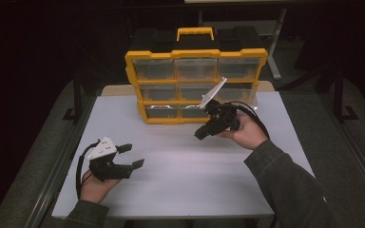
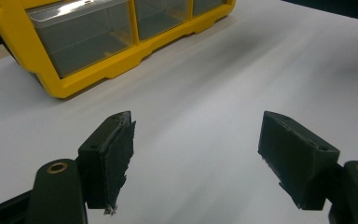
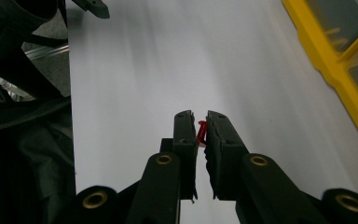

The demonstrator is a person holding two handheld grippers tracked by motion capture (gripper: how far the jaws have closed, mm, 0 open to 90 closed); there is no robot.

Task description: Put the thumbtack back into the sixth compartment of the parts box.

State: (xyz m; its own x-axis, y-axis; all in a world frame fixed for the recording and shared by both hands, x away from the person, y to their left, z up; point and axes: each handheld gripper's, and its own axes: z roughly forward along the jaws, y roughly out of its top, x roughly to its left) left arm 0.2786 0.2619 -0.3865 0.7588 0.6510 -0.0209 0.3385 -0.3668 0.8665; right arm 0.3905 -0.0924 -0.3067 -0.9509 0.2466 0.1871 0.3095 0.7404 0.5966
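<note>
My right gripper [image 3: 202, 122] pinches a small red piece [image 3: 202, 132], perhaps a pin, near the yellow organizer [image 1: 196, 85] at twelve o'clock; my left gripper [image 2: 196, 140] gapes empty over the table [image 1: 180, 161].

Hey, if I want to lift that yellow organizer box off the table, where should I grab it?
Take the yellow carry handle on top of the organizer, coming straight down from above. It arches over an open gap and sits centred, so the upright case should hang level.

A small red piece [image 3: 201, 132], mostly hidden, sits pinched between the right gripper's [image 3: 200, 122] black jaws.
</note>
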